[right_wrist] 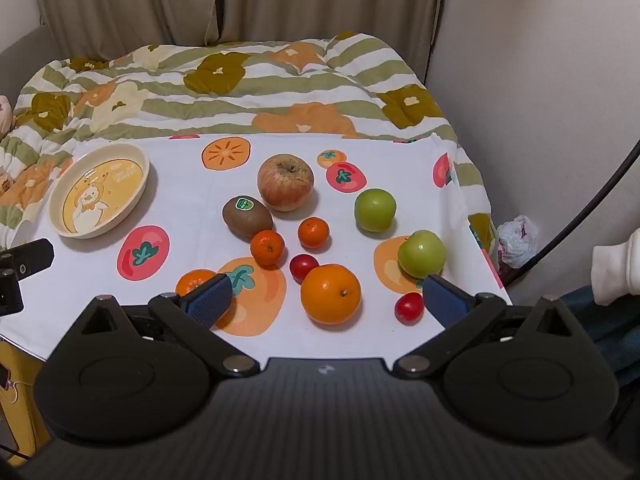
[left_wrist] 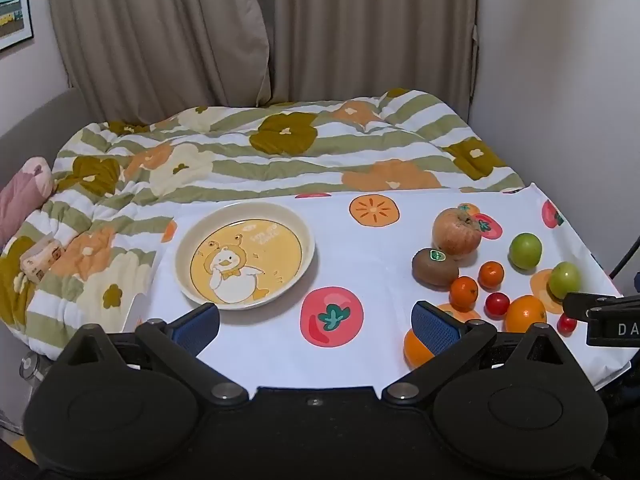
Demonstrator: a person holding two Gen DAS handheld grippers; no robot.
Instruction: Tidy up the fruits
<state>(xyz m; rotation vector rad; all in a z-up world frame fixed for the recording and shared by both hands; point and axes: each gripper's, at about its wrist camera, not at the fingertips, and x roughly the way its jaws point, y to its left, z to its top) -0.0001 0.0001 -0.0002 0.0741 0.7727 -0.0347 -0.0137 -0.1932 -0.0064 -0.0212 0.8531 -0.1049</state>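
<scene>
blue ribbed pads tip our two grippers, and on both the jaws stand wide apart with nothing between them. our left gripper (left_wrist: 316, 326) hangs over the near edge of the white cloth (left_wrist: 360, 360) printed with tomatoes and persimmons, which covers the table. our right gripper (right_wrist: 326, 300) hovers over the fruit side.

nearest to our right gripper lie a large orange (right_wrist: 330, 294), a cherry tomato (right_wrist: 409, 307) just to its right, and a second orange (right_wrist: 192, 282) partly hidden behind the left pad. just beyond the large orange sits another cherry tomato (right_wrist: 303, 266). a bit farther are two small tangerines (right_wrist: 267, 247), close together but apart, and a green apple (right_wrist: 421, 254) near the cloth's right edge. farther still, a brown kiwi (right_wrist: 247, 216) with a green sticker lies just beside a reddish, dull-skinned apple (right_wrist: 285, 182), and a second green apple (right_wrist: 375, 210) stands to their right.

well apart on the left, the cream plate (left_wrist: 188, 240) with a yellow duck drawing holds no fruit. open cloth lies between it and the fruit group.

behind the table we see a bed with a striped flowered quilt (left_wrist: 280, 148), a pink pillow (left_wrist: 20, 196) at its left, and beige curtains (left_wrist: 200, 32) at the back. a white sleeve (right_wrist: 616, 268) shows at the right edge of the right wrist view.
</scene>
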